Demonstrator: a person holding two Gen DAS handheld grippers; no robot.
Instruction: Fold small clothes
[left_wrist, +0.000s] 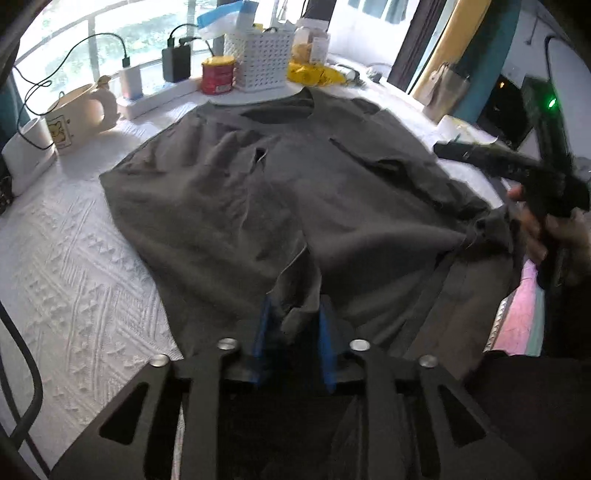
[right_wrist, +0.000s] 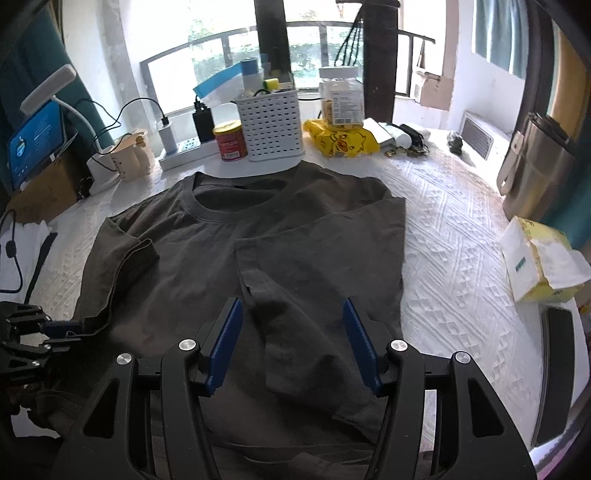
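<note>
- near hem of the dark grey t-shirt (right_wrist: 280, 236) hidden under both tools; spread flat on the white bumpy table cover (right_wrist: 461, 240).
- left gripper (left_wrist: 295, 325) nearly closed, pinching a bunch of shirt cloth.
- right gripper (right_wrist: 291, 332) wide open above the shirt, holding nothing.
- white basket (right_wrist: 271, 127), red can (right_wrist: 229, 141), yellow bag (right_wrist: 341, 140) crowded just past the collar.

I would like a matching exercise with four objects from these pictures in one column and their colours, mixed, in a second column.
Objects:
1. T-shirt
2. Tin can
3. Perforated basket
4. Snack bag

Colours:
A. white
B. yellow
C. dark grey
D. red

Pairs: 1-C, 2-D, 3-A, 4-B
</note>
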